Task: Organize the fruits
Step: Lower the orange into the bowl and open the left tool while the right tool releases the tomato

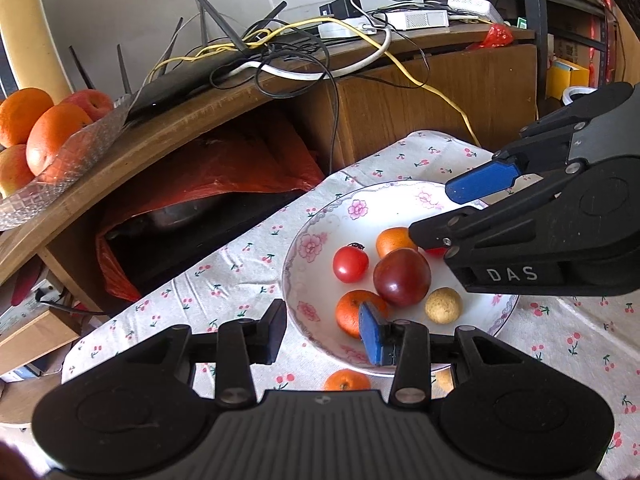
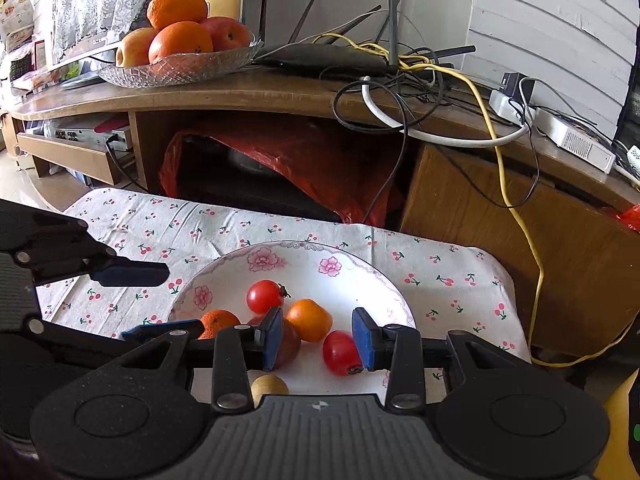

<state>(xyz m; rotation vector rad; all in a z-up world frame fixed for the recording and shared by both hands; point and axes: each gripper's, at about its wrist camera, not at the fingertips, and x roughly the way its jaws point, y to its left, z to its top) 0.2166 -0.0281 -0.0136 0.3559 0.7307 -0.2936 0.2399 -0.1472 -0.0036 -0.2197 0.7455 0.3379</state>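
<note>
On the flowered plate (image 1: 308,248) are counted two tomatoes (image 1: 350,264), two small oranges (image 1: 352,312), one dark plum (image 1: 402,276), one tan fruit (image 1: 443,305); a third orange (image 1: 346,381) lies on the cloth.

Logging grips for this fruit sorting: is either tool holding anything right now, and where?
Nothing is held. The left tool and right tool hover open over the plate, no pads pressing fruit.

Upper half of plate (image 2: 328,258) bare; fruit crowds lower half. Cabinet (image 2: 500,216) blocks frame top; tablecloth (image 2: 132,216) upper left free.
</note>
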